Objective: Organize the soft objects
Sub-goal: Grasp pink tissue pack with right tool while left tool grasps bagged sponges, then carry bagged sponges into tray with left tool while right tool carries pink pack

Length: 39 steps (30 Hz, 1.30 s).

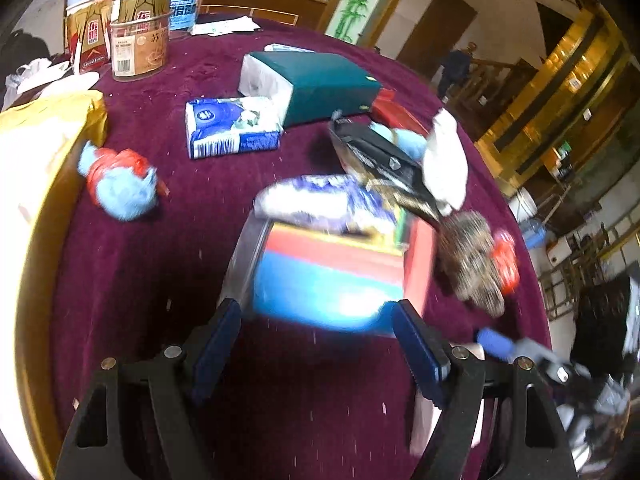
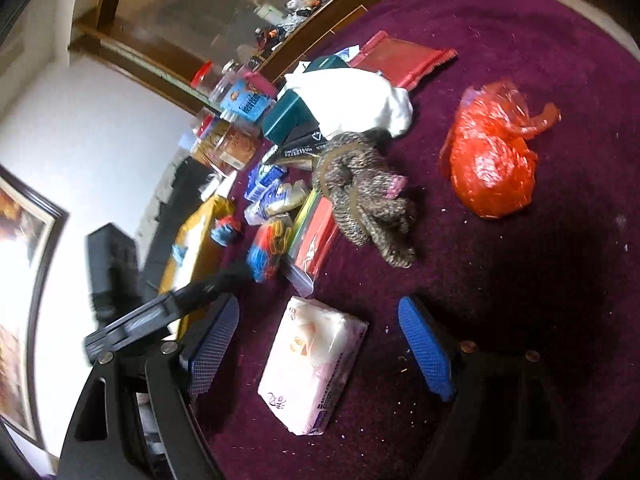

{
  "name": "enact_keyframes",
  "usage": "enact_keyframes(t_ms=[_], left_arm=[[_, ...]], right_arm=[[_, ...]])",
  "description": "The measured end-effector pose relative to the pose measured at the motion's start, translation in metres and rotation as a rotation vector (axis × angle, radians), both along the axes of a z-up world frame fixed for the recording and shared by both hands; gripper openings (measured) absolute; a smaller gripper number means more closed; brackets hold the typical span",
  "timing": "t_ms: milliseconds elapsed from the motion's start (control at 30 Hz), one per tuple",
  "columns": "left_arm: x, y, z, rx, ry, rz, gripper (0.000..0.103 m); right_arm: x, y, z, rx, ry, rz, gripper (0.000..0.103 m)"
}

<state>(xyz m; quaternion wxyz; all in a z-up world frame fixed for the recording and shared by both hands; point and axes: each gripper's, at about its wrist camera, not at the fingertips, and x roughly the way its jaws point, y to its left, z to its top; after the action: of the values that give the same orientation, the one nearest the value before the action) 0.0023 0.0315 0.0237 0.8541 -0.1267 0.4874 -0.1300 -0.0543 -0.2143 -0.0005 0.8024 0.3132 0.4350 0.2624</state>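
Blue pads of the left gripper (image 1: pixel 316 344) are seen spread wide, nothing pinched; a blurred blue-and-red box (image 1: pixel 332 276) lies just beyond them on the maroon tablecloth (image 1: pixel 160 240). Further left, a blue plush toy (image 1: pixel 120 184) is laid near a yellow bag (image 1: pixel 48 136). The right gripper (image 2: pixel 326 356) is likewise spread, a pink tissue pack (image 2: pixel 312 368) lying untouched between its fingers; beyond, a brown knitted toy (image 2: pixel 368 200) and a red plastic bag (image 2: pixel 492 156) are seen.

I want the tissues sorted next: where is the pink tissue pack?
In the right wrist view, the pink tissue pack lies flat on the purple tablecloth, between the open right gripper's fingers, below the knitted bundle.
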Motion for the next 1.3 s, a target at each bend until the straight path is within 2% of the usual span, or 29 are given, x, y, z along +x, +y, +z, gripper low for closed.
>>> enact_keyframes(t_ms=[100,200,367,433,500,533,600,667,833,867,900,933,967,1000,1100,1167,1300], left_arm=[[0.012,-0.003,-0.004,0.060,-0.041,0.036,0.097],[0.019,-0.010,-0.010,0.111,-0.060,0.026,0.103],[0.023,-0.019,-0.013,0.157,-0.083,-0.003,0.102],[0.021,-0.018,-0.010,0.145,-0.088,-0.036,0.086],[0.015,-0.016,-0.004,0.145,-0.097,-0.053,0.062],[0.013,-0.015,-0.001,0.145,-0.100,-0.059,0.055],[0.003,-0.011,0.002,0.133,-0.102,-0.089,0.031],[-0.007,-0.009,0.003,0.131,-0.100,-0.112,0.016],[-0.039,-0.004,-0.002,0.123,-0.059,-0.185,0.017],[-0.043,-0.005,0.000,0.133,-0.069,-0.196,0.023],[-0.046,-0.007,0.005,0.152,-0.092,-0.212,0.038],[-0.046,-0.008,0.008,0.170,-0.112,-0.215,0.048],[-0.046,-0.012,0.015,0.213,-0.148,-0.216,0.064],[-0.045,-0.017,0.019,0.246,-0.175,-0.229,0.071],[-0.037,-0.045,0.028,0.401,-0.280,-0.332,0.072],[-0.024,-0.058,0.023,0.474,-0.296,-0.373,0.073],[0.006,-0.072,0.010,0.495,-0.259,-0.413,0.073]], right_arm=[[-0.002,-0.004,0.000,0.030,-0.005,-0.002,0.082],[-0.002,-0.001,0.001,0.023,-0.005,0.001,0.082],[-0.003,-0.001,0.001,0.016,-0.006,0.003,0.082],[-0.003,0.000,0.002,0.009,-0.006,0.002,0.082],[-0.003,0.000,0.002,-0.005,-0.004,-0.002,0.082],[-0.003,0.001,0.002,-0.012,-0.003,-0.004,0.082],[-0.003,0.002,0.002,-0.028,-0.002,-0.009,0.082],[-0.003,0.003,0.002,-0.039,-0.001,-0.013,0.082],[-0.003,0.001,0.001,-0.043,-0.001,-0.015,0.082],[-0.003,0.001,0.001,-0.043,-0.001,-0.015,0.082],[-0.003,0.001,0.001,-0.044,-0.001,-0.015,0.082],[-0.003,0.001,0.001,-0.044,-0.001,-0.015,0.082],[-0.003,0.001,0.001,-0.044,-0.002,-0.015,0.082],[-0.003,0.001,0.001,-0.045,-0.002,-0.015,0.082],[-0.003,0.000,0.001,-0.045,-0.001,-0.017,0.082],[-0.003,-0.001,0.000,-0.044,-0.001,-0.020,0.082],[-0.003,-0.002,-0.001,-0.043,-0.001,-0.023,0.082]])
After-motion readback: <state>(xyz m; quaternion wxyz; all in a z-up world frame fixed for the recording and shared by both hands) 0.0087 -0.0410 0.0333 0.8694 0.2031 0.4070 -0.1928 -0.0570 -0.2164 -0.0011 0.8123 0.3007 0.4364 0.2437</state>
